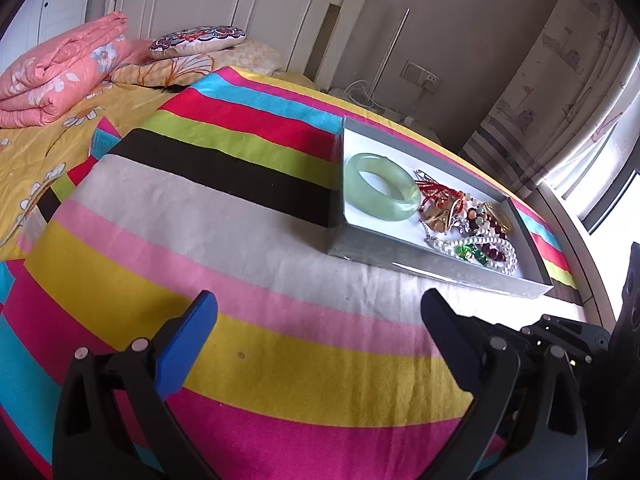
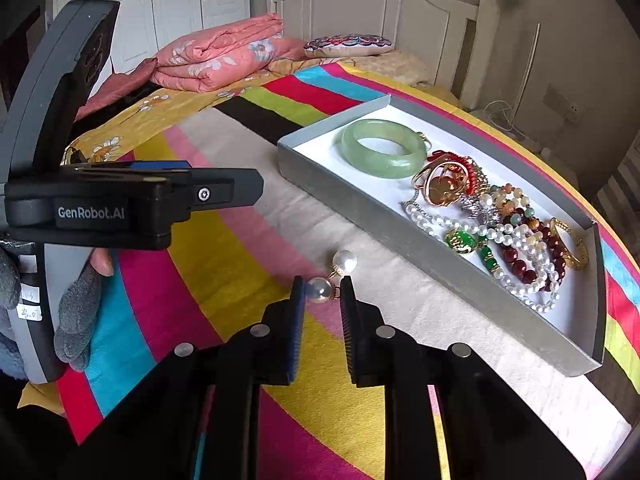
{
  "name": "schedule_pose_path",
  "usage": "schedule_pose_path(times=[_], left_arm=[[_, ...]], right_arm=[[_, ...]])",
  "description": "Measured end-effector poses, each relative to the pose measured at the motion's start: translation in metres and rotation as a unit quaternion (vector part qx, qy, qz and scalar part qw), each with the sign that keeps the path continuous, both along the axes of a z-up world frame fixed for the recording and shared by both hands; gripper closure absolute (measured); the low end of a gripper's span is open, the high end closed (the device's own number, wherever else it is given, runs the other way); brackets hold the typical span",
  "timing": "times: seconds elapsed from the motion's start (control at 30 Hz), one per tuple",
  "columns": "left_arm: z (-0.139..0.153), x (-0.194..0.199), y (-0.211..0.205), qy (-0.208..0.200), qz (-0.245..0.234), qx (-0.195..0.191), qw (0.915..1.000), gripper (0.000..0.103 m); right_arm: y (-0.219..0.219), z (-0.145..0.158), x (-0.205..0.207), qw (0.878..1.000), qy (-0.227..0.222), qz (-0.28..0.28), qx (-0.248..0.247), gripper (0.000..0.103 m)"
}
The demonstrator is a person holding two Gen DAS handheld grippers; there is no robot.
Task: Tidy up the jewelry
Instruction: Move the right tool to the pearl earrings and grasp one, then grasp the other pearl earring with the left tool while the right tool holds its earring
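1. We're over the striped blanket (image 2: 248,264) on a bed, and it gives us a soft, yielding surface with no hard edge to brace against.
2. The grey tray (image 2: 400,240) lies to the right and a little farther off, and already holds a green bangle (image 2: 384,148) at its far end, then a gold ring (image 2: 440,184), white pearl strands (image 2: 520,240) and dark red beads (image 2: 524,260) crowding the near end.
3. Our left gripper (image 1: 320,312) hangs over bare blanket with its fingers spread wide and nothing between them; in the right view it sits sideways at the left, a gloved hand (image 2: 76,300) around its handle.
4. Our right gripper (image 2: 323,292) is clamped on the pearl earrings (image 2: 332,278), one pearl pinched between the pads, the second poking out just beyond the tips.
5. The pinch looks thin and a round pearl can squirt out, so we judge it best to hold the squeeze steady and carry level toward the tray.
6. Best target, we think, is the bare white floor (image 2: 320,148) left of the bangle, letting go low so the pair doesn't bounce or tangle in the strands.
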State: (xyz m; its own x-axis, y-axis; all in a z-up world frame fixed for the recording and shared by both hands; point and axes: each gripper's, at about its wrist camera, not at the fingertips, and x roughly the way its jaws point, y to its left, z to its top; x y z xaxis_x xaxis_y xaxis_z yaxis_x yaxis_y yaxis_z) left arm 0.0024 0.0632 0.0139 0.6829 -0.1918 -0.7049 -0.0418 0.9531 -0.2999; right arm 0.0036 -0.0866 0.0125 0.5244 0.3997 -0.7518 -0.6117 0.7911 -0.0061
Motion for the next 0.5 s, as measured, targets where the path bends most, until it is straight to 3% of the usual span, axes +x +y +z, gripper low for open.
schedule_pose_path(times=[0.13,0.23,0.43,0.5], left_arm=[[0.001,-0.002,-0.005,-0.003,-0.016,0.005,0.9999,0.002],[0.002,-0.002,-0.018,0.002,-0.04,0.029,0.9988,0.002],[0.003,-0.004,-0.065,0.006,-0.111,0.082,0.9905,0.003],[0.004,0.0,-0.08,0.005,-0.128,0.095,0.9872,0.013]], right_arm=[[-0.035,0.007,-0.008,0.999,-0.004,-0.035,0.038,0.085],[-0.073,0.011,-0.014,0.995,-0.005,-0.075,0.067,0.085],[-0.143,0.011,-0.015,0.976,0.018,-0.152,0.155,0.085],[-0.155,0.01,-0.013,0.97,0.027,-0.166,0.174,0.085]])
